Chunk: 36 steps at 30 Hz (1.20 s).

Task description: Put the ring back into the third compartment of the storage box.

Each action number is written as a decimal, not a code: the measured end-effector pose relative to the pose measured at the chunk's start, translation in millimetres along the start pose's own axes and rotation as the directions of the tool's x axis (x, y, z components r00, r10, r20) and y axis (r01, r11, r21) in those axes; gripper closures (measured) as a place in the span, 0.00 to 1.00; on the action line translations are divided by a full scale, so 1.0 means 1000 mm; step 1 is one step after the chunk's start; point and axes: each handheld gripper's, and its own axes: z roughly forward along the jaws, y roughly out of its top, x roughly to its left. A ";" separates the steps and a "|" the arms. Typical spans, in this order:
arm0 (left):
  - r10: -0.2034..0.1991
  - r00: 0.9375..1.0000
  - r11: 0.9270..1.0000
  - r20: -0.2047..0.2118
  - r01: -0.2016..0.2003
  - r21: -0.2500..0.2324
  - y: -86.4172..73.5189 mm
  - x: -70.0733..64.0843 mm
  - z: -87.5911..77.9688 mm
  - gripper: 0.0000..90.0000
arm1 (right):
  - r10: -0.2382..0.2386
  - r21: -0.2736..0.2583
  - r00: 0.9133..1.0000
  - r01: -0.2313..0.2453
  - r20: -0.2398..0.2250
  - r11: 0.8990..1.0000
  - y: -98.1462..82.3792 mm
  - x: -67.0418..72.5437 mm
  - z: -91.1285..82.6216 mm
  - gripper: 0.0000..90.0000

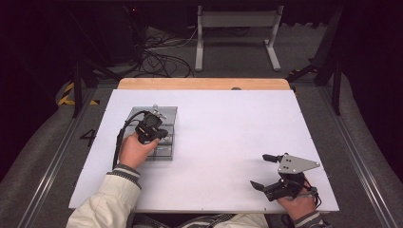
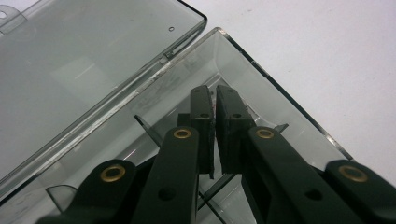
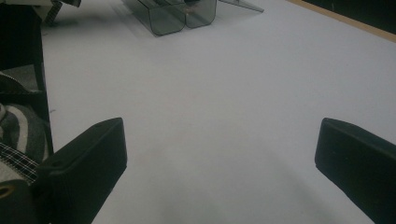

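Note:
A clear smoky plastic compartment box lies on the left of the white table, its lid folded open behind it. My left gripper points down into the box. In the left gripper view its black jaws stand pressed almost together inside a corner compartment, beside thin dividers, and I see nothing held between them. The open lid lies to their left. At the near right of the table my right gripper rests low with its jaws wide apart and only bare table between them.
The white board covers a wooden table whose far edge shows. From the right gripper view the box sits far off at the top left. Cables and a metal stand are on the floor beyond.

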 end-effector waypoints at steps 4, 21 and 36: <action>0.004 1.000 1.000 -0.008 -0.004 0.006 0.001 -0.002 0.003 0.96 | 0.000 0.002 1.000 0.000 0.000 1.000 0.000 0.000 0.000 0.03; -0.028 0.998 0.993 -0.058 0.021 -0.120 0.000 -0.003 -0.018 0.65 | -0.004 -0.003 1.000 0.004 -0.013 1.000 0.000 0.001 0.000 0.03; -0.003 0.999 0.965 -0.033 -0.006 -0.263 -0.002 -0.027 -0.062 0.55 | -0.004 -0.001 1.000 0.004 -0.012 1.000 0.000 0.001 0.000 0.03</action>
